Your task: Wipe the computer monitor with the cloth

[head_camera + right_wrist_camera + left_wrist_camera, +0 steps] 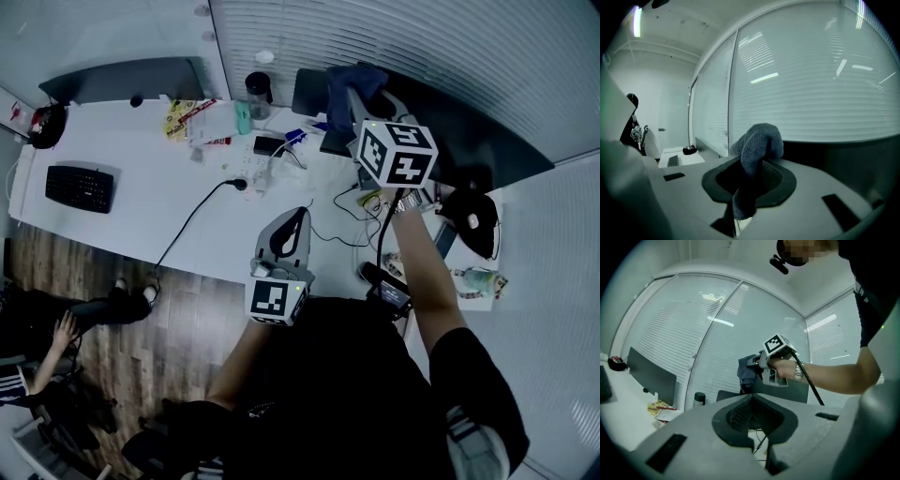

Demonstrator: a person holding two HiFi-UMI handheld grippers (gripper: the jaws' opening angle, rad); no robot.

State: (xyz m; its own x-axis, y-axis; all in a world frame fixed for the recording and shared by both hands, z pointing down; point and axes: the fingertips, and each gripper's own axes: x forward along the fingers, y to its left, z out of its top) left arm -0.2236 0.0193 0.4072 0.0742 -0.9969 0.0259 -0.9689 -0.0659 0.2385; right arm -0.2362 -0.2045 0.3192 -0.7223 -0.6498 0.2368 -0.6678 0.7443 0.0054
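The right gripper (750,180) is clamped on a grey-blue terry cloth (758,143). The cloth's long axis runs up out of the jaws: its folded crown rises toward the top edge of the wide, dark, curved computer monitor (473,131), and a short tail hangs below the jaws. In the head view the cloth sits at the monitor's upper left end, touching or just beside it. The monitor's length runs from there down to the right above the white tabletop (141,178). The left gripper (752,414) hangs closed and empty in front of the monitor, well apart from it
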